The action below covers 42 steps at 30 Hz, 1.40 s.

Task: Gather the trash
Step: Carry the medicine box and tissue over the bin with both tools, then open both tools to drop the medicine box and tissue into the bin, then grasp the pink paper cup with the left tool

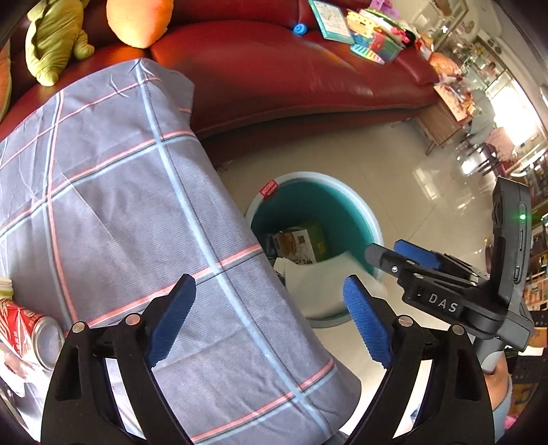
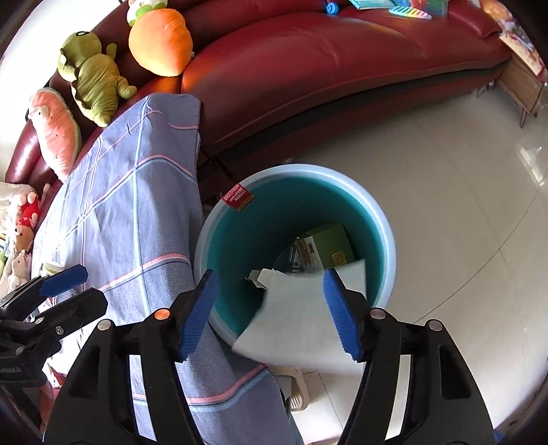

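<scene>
A teal trash bin [image 1: 342,185] with a pale blue rim [image 2: 308,169] stands on the floor beside a table draped in a plaid cloth [image 1: 120,205]. Inside it lie a green box [image 2: 332,246] and other litter. My right gripper [image 2: 270,274] is open above the bin, and a blurred white paper sheet [image 2: 301,315] hangs loose below its fingers over the near rim. My left gripper [image 1: 269,284] is open over the table's edge with nothing between its jaws. A red drink can [image 1: 30,328] lies on the cloth at the lower left. The right gripper [image 1: 387,251] also shows at the right of the left wrist view.
A red leather sofa [image 2: 325,61] curves behind the bin, with plush toys [image 2: 92,78] on it and books [image 1: 332,20] at its far end. A wooden side table [image 1: 445,116] stands to the right. Glossy tiled floor [image 2: 462,205] surrounds the bin.
</scene>
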Motion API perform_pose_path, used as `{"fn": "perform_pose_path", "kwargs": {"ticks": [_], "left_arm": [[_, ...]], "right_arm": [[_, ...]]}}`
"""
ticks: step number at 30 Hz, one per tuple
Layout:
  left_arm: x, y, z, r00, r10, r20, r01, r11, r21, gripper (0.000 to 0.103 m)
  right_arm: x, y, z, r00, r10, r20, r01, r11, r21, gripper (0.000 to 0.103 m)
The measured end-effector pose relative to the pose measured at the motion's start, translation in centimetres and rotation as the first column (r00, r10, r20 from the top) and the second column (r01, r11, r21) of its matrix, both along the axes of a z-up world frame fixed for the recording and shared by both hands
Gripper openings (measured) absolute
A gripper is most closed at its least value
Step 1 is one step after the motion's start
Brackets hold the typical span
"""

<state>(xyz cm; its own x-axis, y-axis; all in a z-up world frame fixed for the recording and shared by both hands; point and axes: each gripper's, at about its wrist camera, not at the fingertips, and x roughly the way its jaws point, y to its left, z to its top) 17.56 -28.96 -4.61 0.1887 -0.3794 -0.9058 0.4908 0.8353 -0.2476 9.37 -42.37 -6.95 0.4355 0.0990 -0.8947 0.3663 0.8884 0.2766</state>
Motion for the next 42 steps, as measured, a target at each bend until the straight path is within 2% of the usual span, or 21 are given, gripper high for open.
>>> {"fn": "perform_pose_path", "kwargs": {"ticks": [10,13,28,37,42], "left_arm": [[-1.2,2.9,1.8,1.0,0.011,0.02,-0.01,0.999,-0.044,0.089],[-1.9,4.5,2.5,0.999,0.025,0.032,-0.023,0.998,-0.058,0.09],[-6.3,15.8,5.6,0.989,0.114,0.098,-0.104,0.99,-0.099,0.094],[-10.5,23.6,6.2,0.976,0.167,0.137,-0.152,0.982,-0.112,0.094],[-14.0,27.2,5.5,0.975,0.159,0.154,-0.147,0.985,-0.085,0.094]], "right_arm": [[-1.1,1.5,2.1,1.0,-0.009,-0.013,0.009,1.0,-0.028,0.078],[-1.6,2.8,2.8,1.0,0.012,-0.008,-0.013,0.999,-0.039,0.078],[-4.6,13.8,7.0,0.985,0.174,0.017,-0.172,0.98,-0.102,0.08],[-6.9,20.8,8.7,0.958,0.285,0.033,-0.278,0.951,-0.137,0.08],[-8.1,23.9,9.0,0.941,0.335,0.047,-0.326,0.936,-0.134,0.08]]}}
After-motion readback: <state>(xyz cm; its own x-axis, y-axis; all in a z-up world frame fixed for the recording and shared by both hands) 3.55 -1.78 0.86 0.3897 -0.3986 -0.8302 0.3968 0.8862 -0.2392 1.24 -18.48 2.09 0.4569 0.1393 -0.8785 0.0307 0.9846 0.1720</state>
